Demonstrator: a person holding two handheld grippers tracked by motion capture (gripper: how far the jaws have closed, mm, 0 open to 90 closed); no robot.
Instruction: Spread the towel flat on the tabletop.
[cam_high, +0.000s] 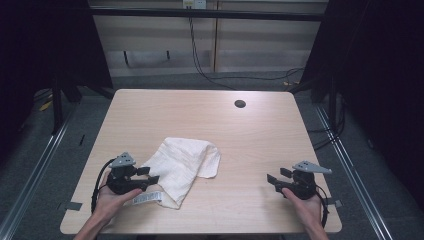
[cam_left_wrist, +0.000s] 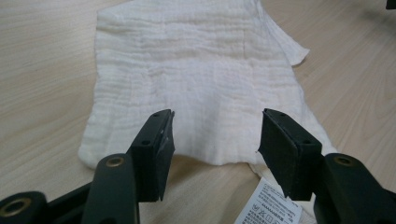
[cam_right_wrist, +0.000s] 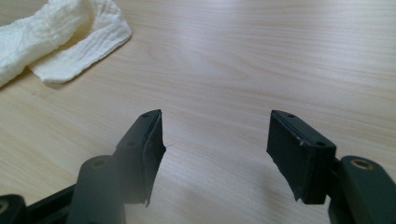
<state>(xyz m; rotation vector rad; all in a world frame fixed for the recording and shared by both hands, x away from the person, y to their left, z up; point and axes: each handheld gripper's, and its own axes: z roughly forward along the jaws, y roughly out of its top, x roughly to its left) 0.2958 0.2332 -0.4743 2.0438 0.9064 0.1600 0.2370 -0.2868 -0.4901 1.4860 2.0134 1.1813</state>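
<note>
Left gripper view shows your left gripper (cam_left_wrist: 215, 140) with jaws wide and empty over the near edge of the white cloth (cam_left_wrist: 196, 79), lined up to pinch it. Your right gripper (cam_right_wrist: 215, 149) waits wide apart above bare table (cam_right_wrist: 280, 56). A care label (cam_left_wrist: 268, 205) lies just beside the jaws.

We hold the left gripper (cam_high: 148, 175) low over the tabletop's (cam_high: 250, 145) near-left part, jaws apart and empty; our right gripper (cam_high: 276, 176) sits near-right, jaws likewise apart.
</note>
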